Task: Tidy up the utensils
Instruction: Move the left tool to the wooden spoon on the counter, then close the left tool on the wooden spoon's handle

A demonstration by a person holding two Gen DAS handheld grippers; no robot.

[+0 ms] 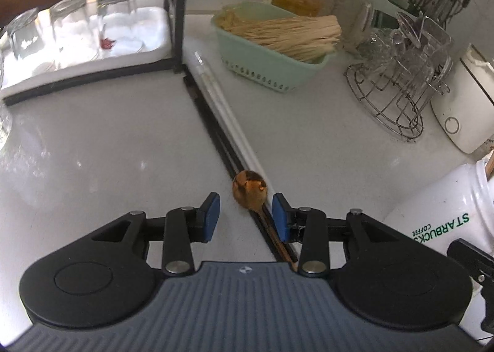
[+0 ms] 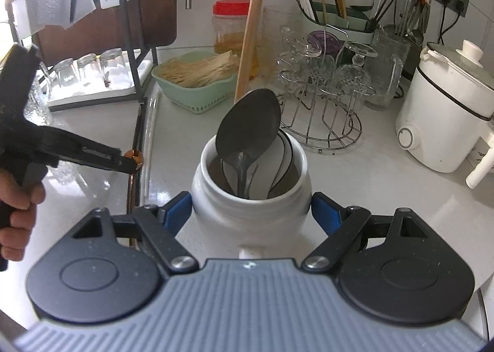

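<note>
Straddling a small copper-coloured metal spoon (image 1: 249,186) with the left gripper (image 1: 247,216), pads apart and not pressing, spoon lying flat on the glossy white counter (image 1: 123,142) against a black rail (image 1: 213,132)

Steadying a white ceramic Starbucks jar (image 2: 250,210), already holding a dark grey metal spoon (image 2: 250,126), with the right gripper (image 2: 251,211) clamped across its body; risking a missed pinch, thin handle sitting low beside the rail, or the spoon skidding away under the closing pads

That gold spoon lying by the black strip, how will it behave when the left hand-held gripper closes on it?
The gold spoon looks polished, so probably slippery. Its thin handle lies flat against the black strip, so the pads may skid off. It looks stiff and light, and its rounded bowl may rock or pivot.
</note>
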